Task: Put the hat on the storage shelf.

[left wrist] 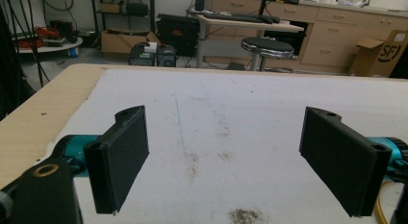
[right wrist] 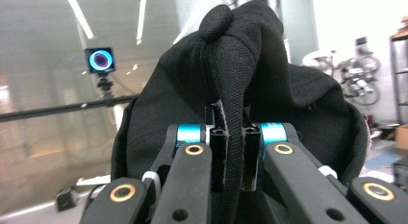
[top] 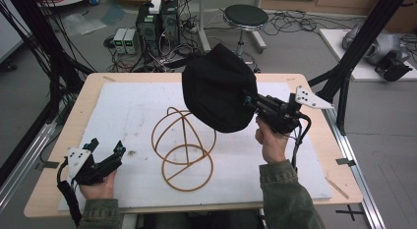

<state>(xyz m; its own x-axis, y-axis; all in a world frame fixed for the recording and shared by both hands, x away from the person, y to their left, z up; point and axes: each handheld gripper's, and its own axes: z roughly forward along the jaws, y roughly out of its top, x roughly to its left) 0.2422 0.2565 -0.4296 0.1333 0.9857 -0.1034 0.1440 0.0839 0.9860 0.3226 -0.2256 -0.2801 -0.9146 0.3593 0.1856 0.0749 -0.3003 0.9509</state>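
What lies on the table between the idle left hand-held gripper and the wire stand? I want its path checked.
In the high view, only bare white mat with a small dark smudge separates the left hand-held gripper from the wire stand.

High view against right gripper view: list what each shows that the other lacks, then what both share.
High view alone: the wire hat stand on the white mat, the left hand-held gripper resting open at the mat's near left, the stool behind the table.

Right gripper view alone: the close grip, with a fold of the cap's fabric pinched between the shut jaws, and a camera with a lit ring in the background.

Both: the black cap held off the table by the right hand-held gripper.
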